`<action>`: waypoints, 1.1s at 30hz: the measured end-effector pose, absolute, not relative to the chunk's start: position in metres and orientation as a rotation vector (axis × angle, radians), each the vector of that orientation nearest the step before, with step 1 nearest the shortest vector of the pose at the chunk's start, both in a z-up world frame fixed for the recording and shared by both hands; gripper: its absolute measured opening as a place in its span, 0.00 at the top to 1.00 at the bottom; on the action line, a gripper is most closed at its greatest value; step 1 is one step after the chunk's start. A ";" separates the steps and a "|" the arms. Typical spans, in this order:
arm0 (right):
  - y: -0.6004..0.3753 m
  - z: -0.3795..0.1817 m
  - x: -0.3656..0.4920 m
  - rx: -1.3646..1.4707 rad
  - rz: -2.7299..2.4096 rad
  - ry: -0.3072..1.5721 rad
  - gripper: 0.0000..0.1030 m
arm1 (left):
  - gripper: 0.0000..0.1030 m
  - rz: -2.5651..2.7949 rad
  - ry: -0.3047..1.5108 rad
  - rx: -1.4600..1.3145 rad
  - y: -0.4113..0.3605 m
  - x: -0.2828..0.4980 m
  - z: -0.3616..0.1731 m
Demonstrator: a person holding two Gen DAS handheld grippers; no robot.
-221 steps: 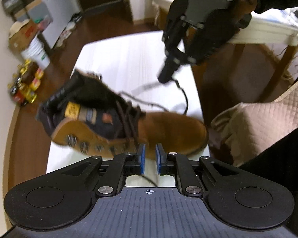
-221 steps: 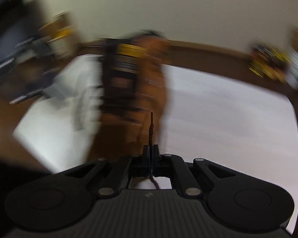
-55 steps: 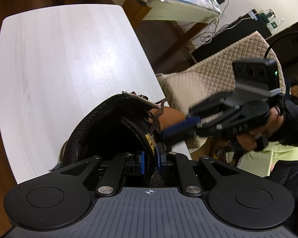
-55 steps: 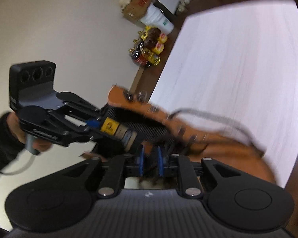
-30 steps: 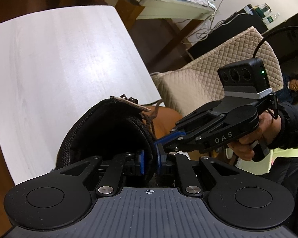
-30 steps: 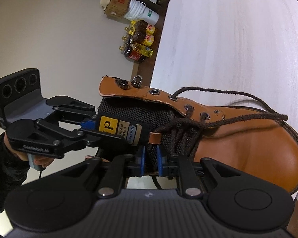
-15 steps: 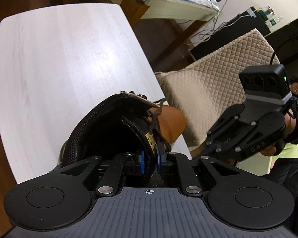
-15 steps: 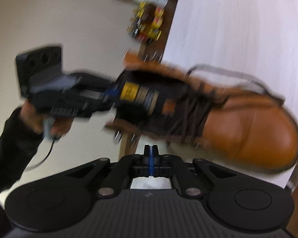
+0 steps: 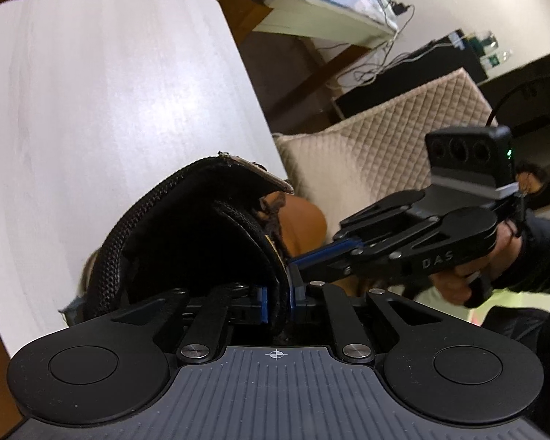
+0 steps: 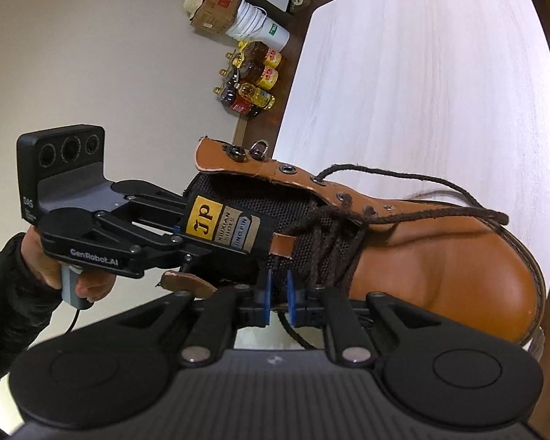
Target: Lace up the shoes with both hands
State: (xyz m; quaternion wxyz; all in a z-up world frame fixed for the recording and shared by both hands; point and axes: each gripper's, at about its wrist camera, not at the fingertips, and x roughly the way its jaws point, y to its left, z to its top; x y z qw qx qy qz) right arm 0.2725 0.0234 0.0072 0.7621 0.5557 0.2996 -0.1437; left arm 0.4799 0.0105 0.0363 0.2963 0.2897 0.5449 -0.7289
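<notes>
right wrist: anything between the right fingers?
Right wrist view: a dark lace runs through the gap in the right gripper, at the boot; not visibly pinched.

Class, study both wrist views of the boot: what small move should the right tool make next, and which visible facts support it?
Probably close the right tool on the dark lace running between its open fingers, then draw it toward the empty upper eyelet. The left tool is clamped on the boot's tongue, steadying the boot, and the top eyelets look unlaced.
</notes>
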 end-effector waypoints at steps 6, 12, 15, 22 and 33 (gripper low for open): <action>0.021 0.010 0.276 1.187 -0.315 0.657 0.88 | 0.91 -1.954 1.451 0.757 0.012 0.480 0.036; 0.019 0.007 0.279 1.200 -0.311 0.663 0.88 | 0.91 -1.962 1.448 0.755 0.014 0.483 0.036; 0.019 0.008 0.277 1.197 -0.311 0.665 0.97 | 0.91 -1.965 1.448 0.752 0.015 0.484 0.036; 0.023 0.017 0.266 1.187 -0.276 0.693 0.98 | 0.91 -1.972 1.449 0.744 0.016 0.488 0.036; 0.020 0.018 0.259 1.228 -0.231 0.726 0.85 | 0.91 -1.973 1.445 0.746 0.017 0.489 0.037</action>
